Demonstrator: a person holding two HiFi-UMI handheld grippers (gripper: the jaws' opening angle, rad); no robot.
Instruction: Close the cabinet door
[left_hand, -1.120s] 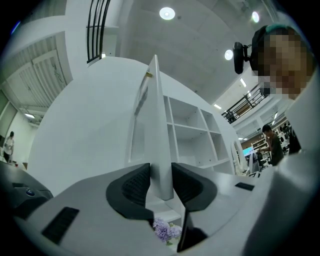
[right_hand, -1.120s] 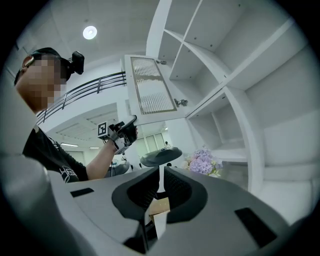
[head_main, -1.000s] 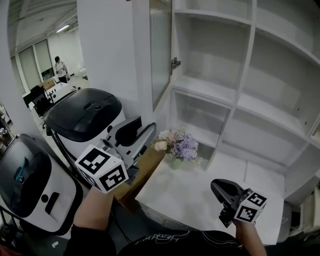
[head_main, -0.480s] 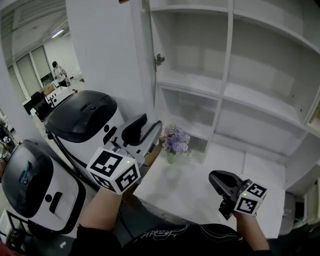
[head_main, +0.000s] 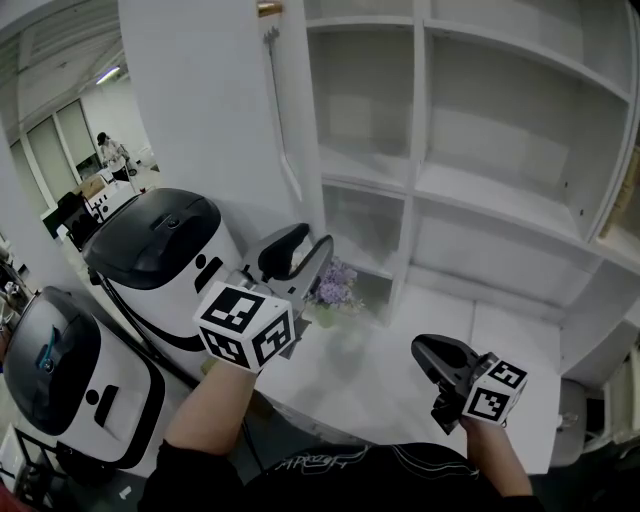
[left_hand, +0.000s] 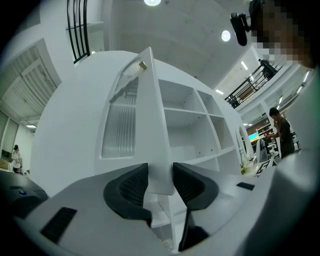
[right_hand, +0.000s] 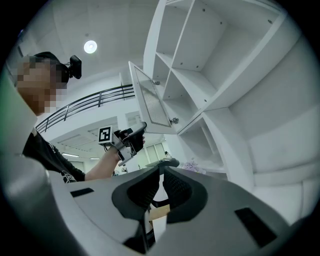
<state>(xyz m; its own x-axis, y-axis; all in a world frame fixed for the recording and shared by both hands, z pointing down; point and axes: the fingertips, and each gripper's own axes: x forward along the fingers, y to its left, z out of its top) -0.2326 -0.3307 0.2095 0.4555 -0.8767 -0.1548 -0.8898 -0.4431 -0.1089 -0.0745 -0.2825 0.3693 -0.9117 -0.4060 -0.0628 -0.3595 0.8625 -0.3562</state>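
The white cabinet door (head_main: 283, 110) with a ribbed glass panel hangs open, seen nearly edge-on at the left of the open shelves (head_main: 470, 190). My left gripper (head_main: 308, 248) is raised just below the door's lower corner. In the left gripper view the door's (left_hand: 150, 125) lower edge shows between the wide-set jaws of this gripper (left_hand: 160, 182); I see no pad pressing on it. In the right gripper view the left gripper (right_hand: 135, 134) sits at the door's (right_hand: 150, 102) bottom corner. My right gripper (head_main: 425, 350) hovers low over the counter, shut and empty.
A vase of purple flowers (head_main: 335, 285) stands on the white counter (head_main: 400, 400) under the shelves. Two white-and-black machines (head_main: 160, 250) (head_main: 60, 370) stand on the floor at the left. A person (head_main: 105, 150) is far back in the room.
The door went from showing its glass face to standing nearly edge-on. My left gripper moved up and right toward its lower corner. The right gripper shifted slightly.
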